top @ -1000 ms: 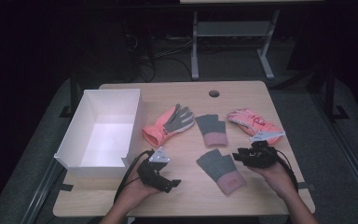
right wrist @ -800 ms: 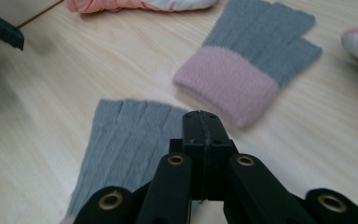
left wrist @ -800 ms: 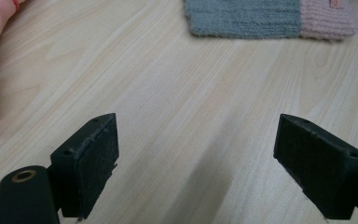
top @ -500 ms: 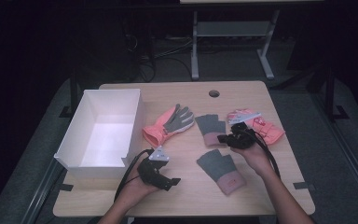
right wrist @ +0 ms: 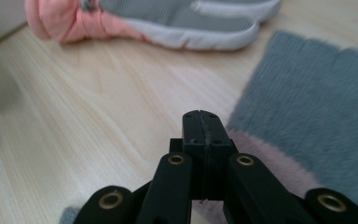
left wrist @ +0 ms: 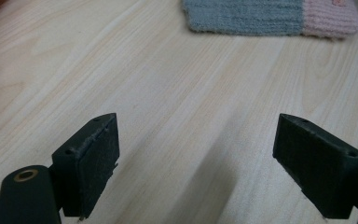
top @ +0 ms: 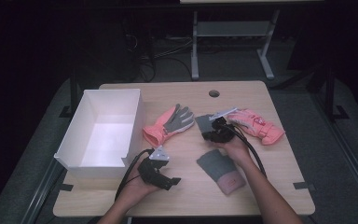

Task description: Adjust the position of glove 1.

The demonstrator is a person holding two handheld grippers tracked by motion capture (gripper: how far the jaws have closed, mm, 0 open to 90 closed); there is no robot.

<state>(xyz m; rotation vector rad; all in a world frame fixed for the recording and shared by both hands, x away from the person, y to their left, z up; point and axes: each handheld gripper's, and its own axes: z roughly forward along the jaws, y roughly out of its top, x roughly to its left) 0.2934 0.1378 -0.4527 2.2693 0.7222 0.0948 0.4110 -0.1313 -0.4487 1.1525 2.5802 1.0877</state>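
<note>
My right gripper (top: 207, 132) (right wrist: 204, 123) is shut, jaws pressed together with nothing between them. It hovers low at the pink cuff edge of a grey mitten (top: 203, 122) (right wrist: 317, 116) in the middle of the table, pointing toward a pink glove with a grey palm (top: 170, 124) (right wrist: 168, 18). My left gripper (top: 172, 180) (left wrist: 196, 158) rests open near the front edge, its jaws wide apart over bare wood. A second grey mitten with a pink cuff (top: 221, 170) (left wrist: 261, 16) lies just beyond it. Another pink glove (top: 258, 127) lies to the right.
A white open box (top: 135, 116) stands at the table's left side. A round cable hole (top: 214, 93) sits near the far edge. Black cables trail from both grippers. A metal frame stands on the floor behind the table.
My right hand has moved from the right side of the table leftward and away from the person, to the grey mitten in the middle. The left gripper has stayed put.
</note>
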